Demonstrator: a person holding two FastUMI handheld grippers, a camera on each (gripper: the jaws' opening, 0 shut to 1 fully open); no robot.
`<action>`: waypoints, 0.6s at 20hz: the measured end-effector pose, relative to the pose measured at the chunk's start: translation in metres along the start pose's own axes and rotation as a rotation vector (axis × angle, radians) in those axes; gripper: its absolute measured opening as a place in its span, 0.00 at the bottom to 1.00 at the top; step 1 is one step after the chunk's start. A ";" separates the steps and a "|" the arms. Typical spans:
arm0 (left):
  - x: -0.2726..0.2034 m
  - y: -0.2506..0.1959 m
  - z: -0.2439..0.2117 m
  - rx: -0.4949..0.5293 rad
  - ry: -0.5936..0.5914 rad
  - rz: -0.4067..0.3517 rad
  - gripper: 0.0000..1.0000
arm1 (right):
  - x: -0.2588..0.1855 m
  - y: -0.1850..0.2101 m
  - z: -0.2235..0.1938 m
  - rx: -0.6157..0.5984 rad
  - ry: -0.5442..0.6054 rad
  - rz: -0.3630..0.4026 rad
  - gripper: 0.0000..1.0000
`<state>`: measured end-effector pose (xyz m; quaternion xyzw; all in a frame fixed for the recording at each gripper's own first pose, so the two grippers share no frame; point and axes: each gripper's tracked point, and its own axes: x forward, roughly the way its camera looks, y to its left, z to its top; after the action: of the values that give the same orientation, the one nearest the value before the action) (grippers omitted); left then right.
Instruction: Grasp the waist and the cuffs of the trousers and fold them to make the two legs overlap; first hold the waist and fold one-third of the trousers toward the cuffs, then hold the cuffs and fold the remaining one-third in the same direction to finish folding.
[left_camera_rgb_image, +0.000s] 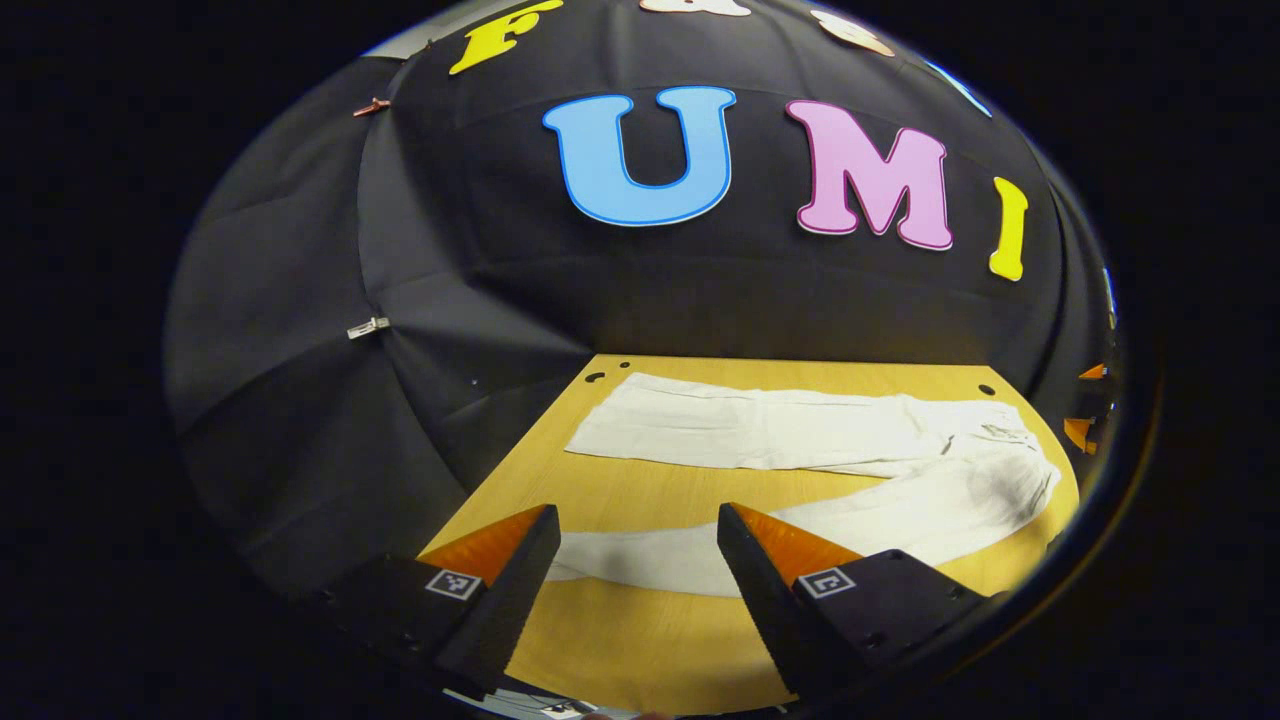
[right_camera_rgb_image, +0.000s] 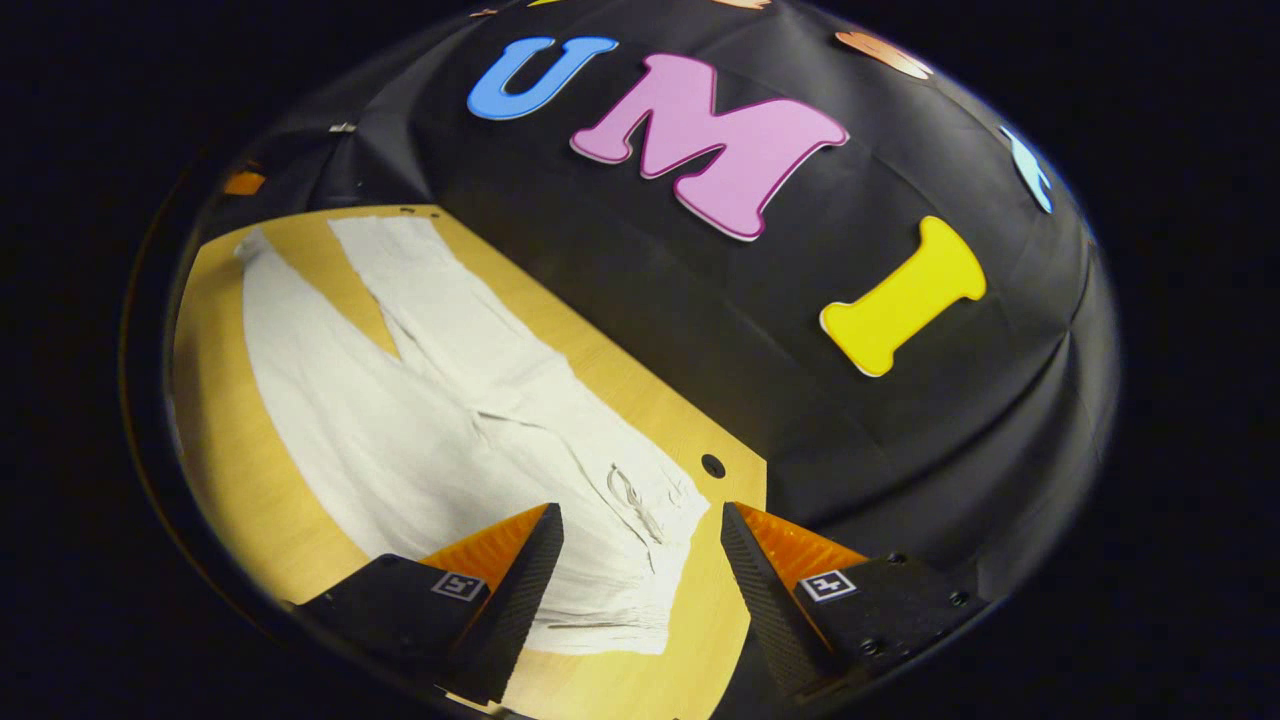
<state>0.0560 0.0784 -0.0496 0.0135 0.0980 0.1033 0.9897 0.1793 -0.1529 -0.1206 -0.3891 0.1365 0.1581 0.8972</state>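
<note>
Lying flat on the tabletop, white trousers with legs spread apart, no fold made yet. Left gripper wide apart near a cuff; right gripper wide apart over the waist, holding nothing. All folds left.

A yellow wooden table stands against the black cloth wall. Small round holes sit near the table's back edge.
</note>
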 end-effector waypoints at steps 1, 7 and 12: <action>0.002 0.003 -0.003 0.001 0.011 0.006 0.99 | 0.006 -0.001 -0.015 -0.031 0.023 0.025 0.97; 0.008 -0.003 -0.019 0.013 0.073 0.040 0.99 | 0.023 0.005 -0.084 -0.123 0.153 0.174 0.97; 0.007 -0.015 -0.035 0.018 0.115 0.037 0.99 | 0.011 0.033 -0.112 -0.270 0.182 0.339 0.97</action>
<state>0.0589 0.0650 -0.0855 0.0183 0.1555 0.1215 0.9802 0.1629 -0.2122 -0.2205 -0.4895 0.2578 0.2879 0.7817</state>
